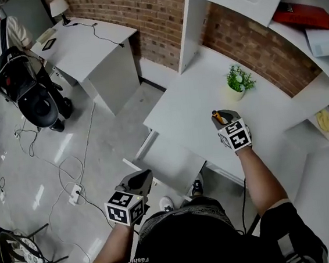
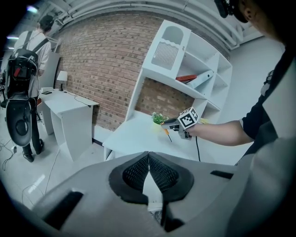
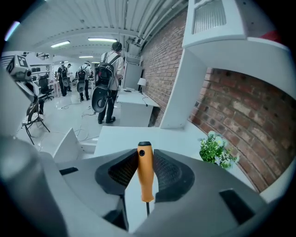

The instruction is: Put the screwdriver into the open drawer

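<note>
The screwdriver (image 3: 145, 172) has an orange handle with a black cap and a thin dark shaft. It stands upright, clamped between the ribbed pads of my right gripper (image 3: 145, 157). In the head view that gripper (image 1: 221, 115) hangs above the white desk (image 1: 191, 105) with the orange handle (image 1: 216, 116) showing at its tip. The open drawer (image 1: 166, 160) juts out below the desk's front left edge. My left gripper (image 1: 144, 177) is just left of the drawer, over the floor. Its jaws (image 2: 149, 159) are shut with nothing between them.
A small potted plant (image 1: 239, 81) stands on the desk just beyond the right gripper. White shelves (image 1: 319, 42) rise at the right with a red book (image 1: 304, 16). A second white desk (image 1: 85, 46) and a person with a backpack (image 1: 7, 48) are at far left. Cables (image 1: 69, 167) lie on the floor.
</note>
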A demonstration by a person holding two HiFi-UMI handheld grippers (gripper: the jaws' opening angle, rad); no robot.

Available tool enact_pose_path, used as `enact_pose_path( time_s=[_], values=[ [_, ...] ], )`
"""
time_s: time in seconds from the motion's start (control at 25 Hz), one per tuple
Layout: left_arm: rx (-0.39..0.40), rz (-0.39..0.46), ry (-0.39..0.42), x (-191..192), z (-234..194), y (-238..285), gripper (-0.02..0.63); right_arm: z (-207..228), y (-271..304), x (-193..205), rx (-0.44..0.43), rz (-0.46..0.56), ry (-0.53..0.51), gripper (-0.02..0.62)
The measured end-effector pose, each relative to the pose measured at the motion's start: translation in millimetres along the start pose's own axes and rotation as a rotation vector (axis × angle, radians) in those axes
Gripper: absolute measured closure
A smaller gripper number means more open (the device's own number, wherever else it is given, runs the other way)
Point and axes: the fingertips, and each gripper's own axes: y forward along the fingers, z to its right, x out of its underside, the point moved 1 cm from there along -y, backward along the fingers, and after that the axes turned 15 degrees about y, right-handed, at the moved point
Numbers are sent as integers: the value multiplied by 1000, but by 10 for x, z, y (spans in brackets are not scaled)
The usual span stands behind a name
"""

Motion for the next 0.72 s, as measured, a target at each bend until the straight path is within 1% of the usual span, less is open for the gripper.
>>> enact_pose_path(
  time_s=[0.08, 0.28, 0.56, 0.72],
  values=[
    [15, 3, 8, 14, 13, -26, 588, -75, -78, 66, 2, 3, 27, 483],
    [39, 7, 20, 44, 40, -59, 588, -227, -255, 219, -12, 24, 149, 483],
    [56, 17, 31, 71, 46, -132, 588, -517, -418, 379, -39, 31, 233, 483],
    [62, 13, 25, 108, 59, -130, 588, -692, -416, 463, -84, 24, 284, 483]
  ],
)
